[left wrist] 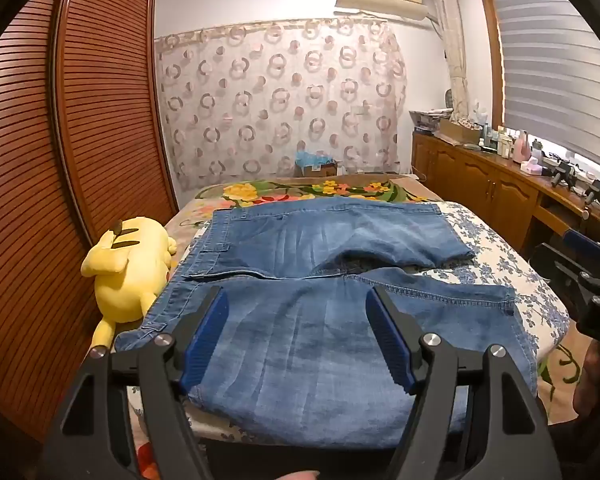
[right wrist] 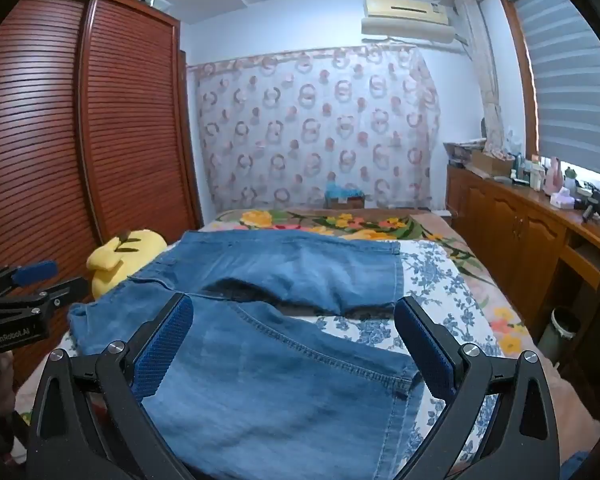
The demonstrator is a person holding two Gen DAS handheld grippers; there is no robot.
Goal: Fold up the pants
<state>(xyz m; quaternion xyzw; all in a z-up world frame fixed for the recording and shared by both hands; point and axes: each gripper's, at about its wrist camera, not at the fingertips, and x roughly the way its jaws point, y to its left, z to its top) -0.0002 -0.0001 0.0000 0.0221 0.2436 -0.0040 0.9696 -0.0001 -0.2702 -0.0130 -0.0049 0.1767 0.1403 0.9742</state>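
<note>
Left wrist view: a bed (left wrist: 496, 240) with floral sheets (louvred wardrobe (left wrist: 80, 120) alongside) carries faded denim pants (left wrist: 320, 272), spread flat. Left tool (left wrist: 296, 320) and right tool (right wrist: 294, 328) both gape, holding nothing.

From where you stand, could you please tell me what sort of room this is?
Most likely a home bedroom: denim pants lie on a bed beside a louvered wardrobe, with a plush toy.
</note>
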